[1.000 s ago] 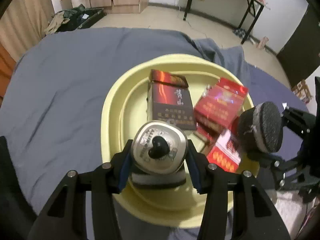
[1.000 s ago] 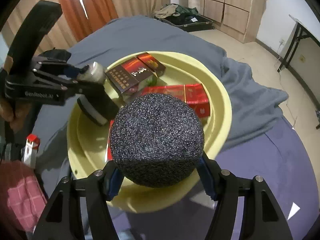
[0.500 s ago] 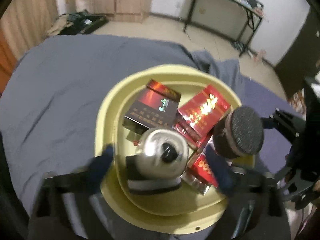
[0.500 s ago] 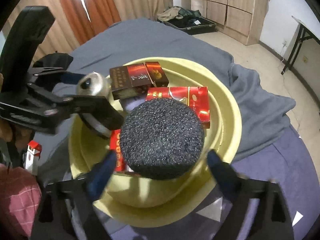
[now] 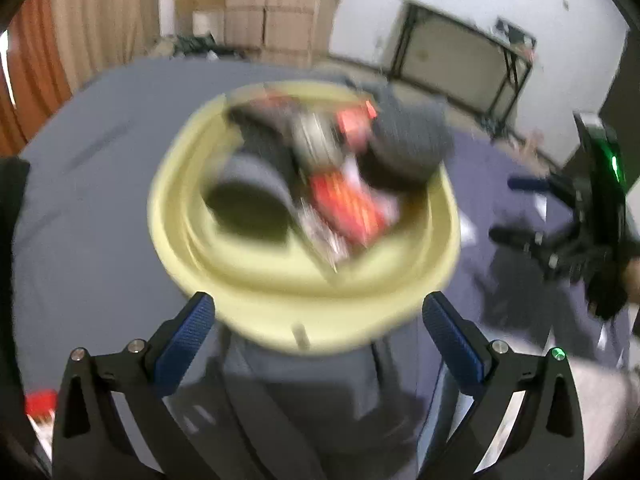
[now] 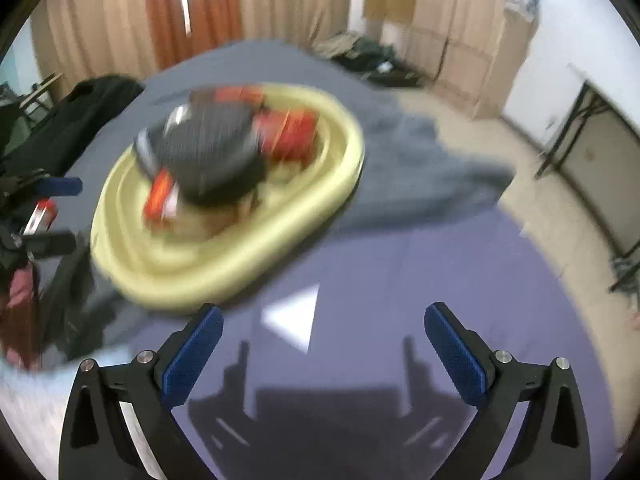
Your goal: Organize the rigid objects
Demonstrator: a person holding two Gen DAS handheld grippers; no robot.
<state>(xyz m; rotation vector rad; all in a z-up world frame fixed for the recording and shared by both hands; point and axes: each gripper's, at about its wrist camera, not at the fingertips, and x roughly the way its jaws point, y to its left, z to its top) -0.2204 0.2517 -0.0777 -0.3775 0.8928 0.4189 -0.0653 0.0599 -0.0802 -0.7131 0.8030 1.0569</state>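
Boxes, red and blurred, lie heaped in the yellow basin on the bed, along with a dark round sponge and a metal-topped jar. Left tool is spread wide with nothing between its blue pads, near the basin's rim. Right tool likewise gapes empty over the purple sheet.

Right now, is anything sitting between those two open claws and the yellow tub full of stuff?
Nothing visible. The left gripper and right gripper, both open and empty, face the yellow tub across bare bedding.
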